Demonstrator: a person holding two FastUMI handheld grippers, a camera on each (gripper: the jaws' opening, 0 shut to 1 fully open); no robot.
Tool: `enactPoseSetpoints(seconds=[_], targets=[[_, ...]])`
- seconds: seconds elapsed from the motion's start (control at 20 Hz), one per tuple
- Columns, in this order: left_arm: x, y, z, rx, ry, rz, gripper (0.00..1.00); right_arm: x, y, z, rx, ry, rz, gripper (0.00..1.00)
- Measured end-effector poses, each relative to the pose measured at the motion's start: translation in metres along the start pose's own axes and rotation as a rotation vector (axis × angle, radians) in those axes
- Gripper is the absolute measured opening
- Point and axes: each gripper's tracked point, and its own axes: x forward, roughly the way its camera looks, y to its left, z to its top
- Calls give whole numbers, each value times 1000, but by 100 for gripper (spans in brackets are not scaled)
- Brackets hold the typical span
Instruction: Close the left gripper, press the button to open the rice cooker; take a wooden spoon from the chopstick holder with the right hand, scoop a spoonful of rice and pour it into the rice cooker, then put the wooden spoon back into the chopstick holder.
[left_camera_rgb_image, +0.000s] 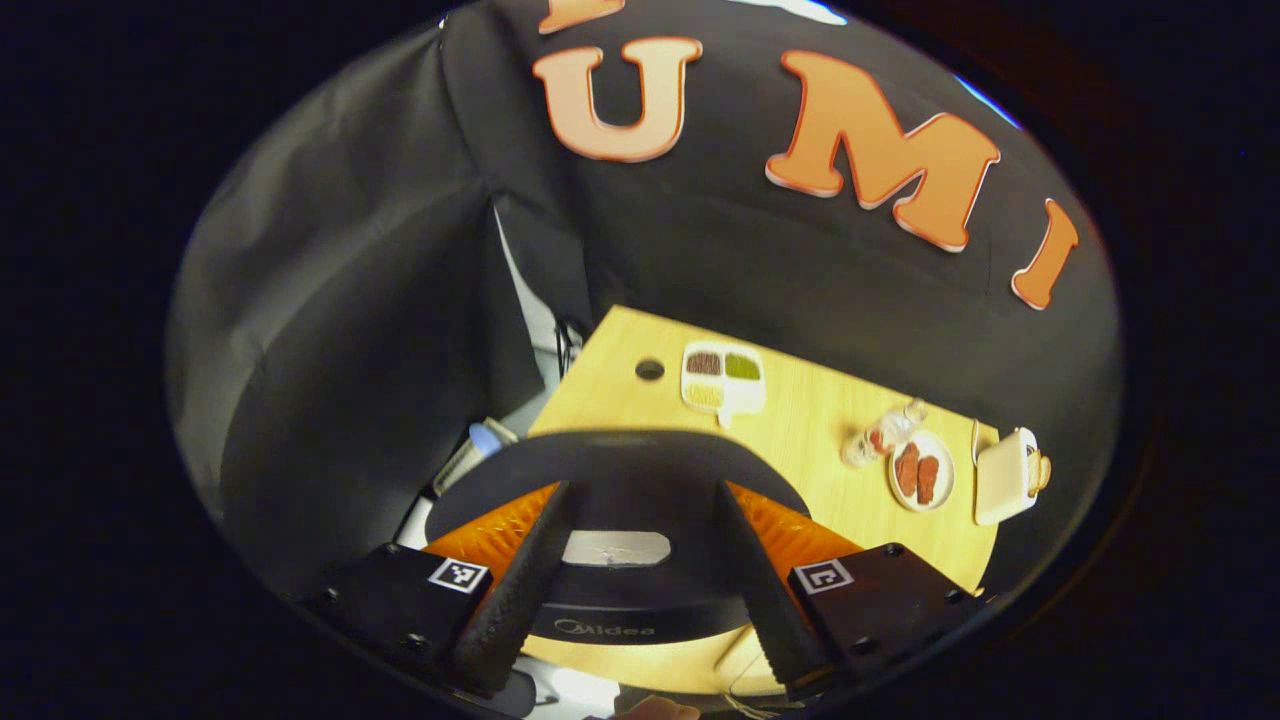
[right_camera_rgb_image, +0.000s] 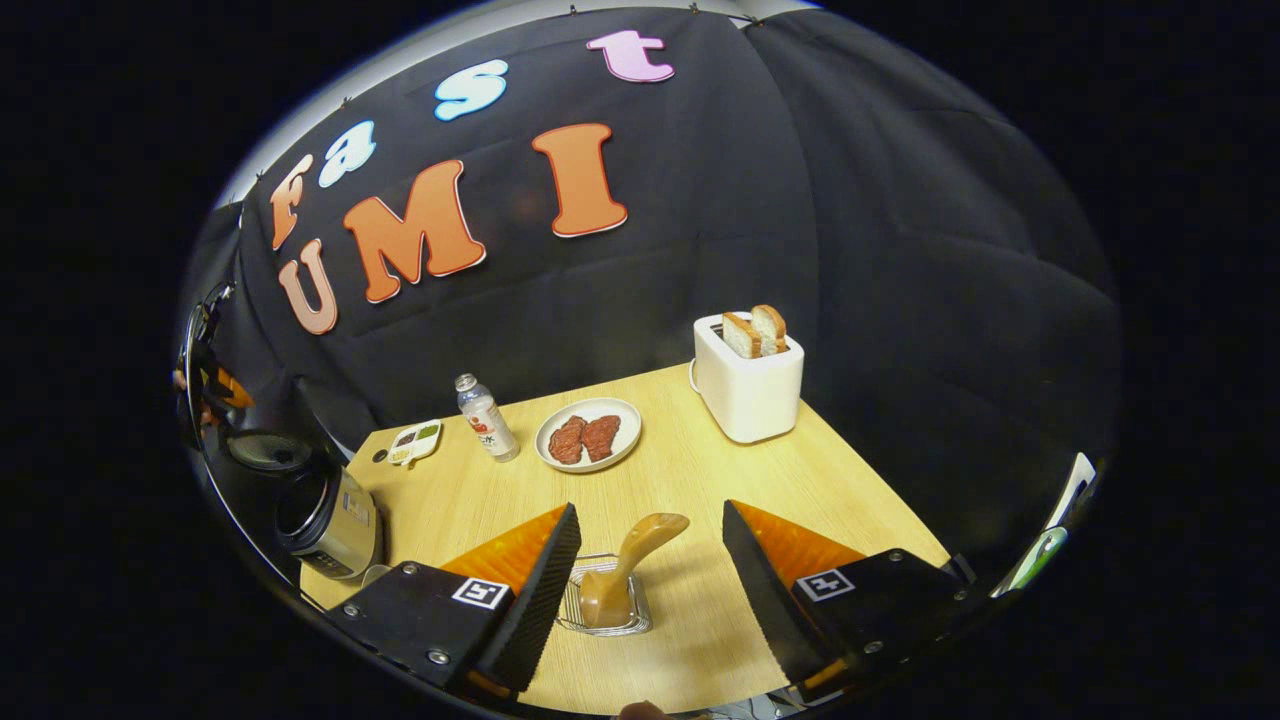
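Both grippers (left_camera_rgb_image: 640, 570) (right_camera_rgb_image: 650, 590) — fingers apart.

Mock kitchen booth — cloth walls (right_camera_rgb_image: 850, 200), toaster (right_camera_rgb_image: 748, 390), rice cooker (right_camera_rgb_image: 320, 510).

Rice cooker (right_camera_rgb_image: 320, 505): dark body with metal band, lid raised, at the tabletop's left edge. Wooden spoon (right_camera_rgb_image: 630, 565): leaning, handle up, in the wire chopstick holder (right_camera_rgb_image: 605, 608), front centre.

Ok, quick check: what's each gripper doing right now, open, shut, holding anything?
Left gripper: open, empty, over the rice cooker.
Right gripper: open, empty, either side of the wooden spoon, not touching it.
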Motion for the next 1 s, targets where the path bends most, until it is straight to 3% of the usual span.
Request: enactPoseSetpoints(seconds=[0.25, 0.35, 0.5, 0.55, 0.6, 0.7, 1.0], targets=[[21, 4, -62, 14, 128, -5, 95, 5, 16, 7, -53, 4, 40, 89], [36, 4, -85, 17, 189, 3, 92, 4, 32, 7, -63, 15, 89, 89], [59, 8, -124, -36, 327, 38, 92, 5, 47, 8, -90, 20, 126, 89], [66, 12, -113, -39, 279, 43, 94, 4, 52, 11, -102, 16, 135, 89], [60, 8, -119, -65, 334, 54, 96, 4, 56, 13, -110, 13, 144, 89], [65, 12, -118, -47, 333, 49, 100, 4, 65, 14, -127, 11, 162, 89], [64, 8, -117, -33, 270, 49, 97, 3, 84, 24, -158, -16, 199, 89]])
